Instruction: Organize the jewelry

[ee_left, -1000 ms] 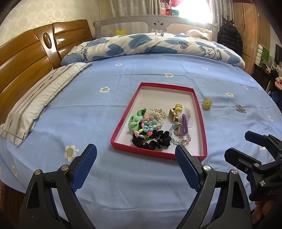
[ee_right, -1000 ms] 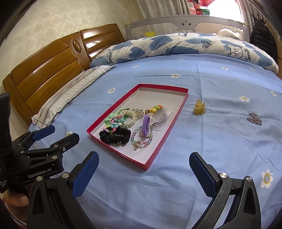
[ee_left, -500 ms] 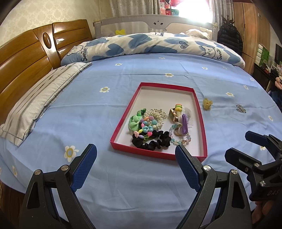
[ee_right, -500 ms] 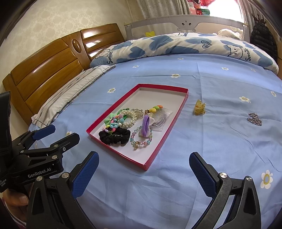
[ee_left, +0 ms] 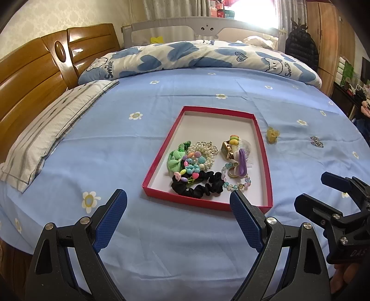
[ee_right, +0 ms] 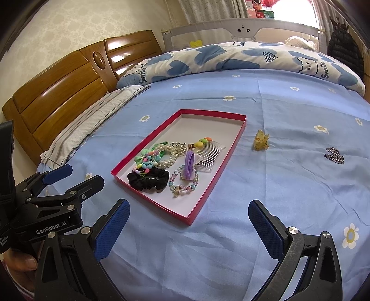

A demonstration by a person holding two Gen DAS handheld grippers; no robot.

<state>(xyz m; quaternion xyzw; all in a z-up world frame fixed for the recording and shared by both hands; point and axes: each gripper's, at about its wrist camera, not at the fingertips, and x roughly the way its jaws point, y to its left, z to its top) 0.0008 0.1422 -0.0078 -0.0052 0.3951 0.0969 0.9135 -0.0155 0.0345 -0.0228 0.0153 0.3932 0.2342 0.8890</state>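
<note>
Your left gripper (ee_left: 178, 215) and right gripper (ee_right: 189, 225) both hang wide open, holding nothing. The red tray (ee_right: 240, 129) on the bed (ee_right: 289, 189) holds a black scrunchie (ee_right: 148, 181), pearls (ee_right: 170, 155), comb (ee_right: 211, 154); the yellow clip (ee_right: 260, 140) lies just outside.

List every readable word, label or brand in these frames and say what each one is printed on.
"Smile": on the quilt, beside its cloud faces, several times.
"GenRobot.AI": on the left gripper body, right wrist view.
"DAS", cut off: on the right gripper body, left wrist view.
Small print under "GenRobot.AI": too small to read.
Boxes by the window: blurred.
</note>
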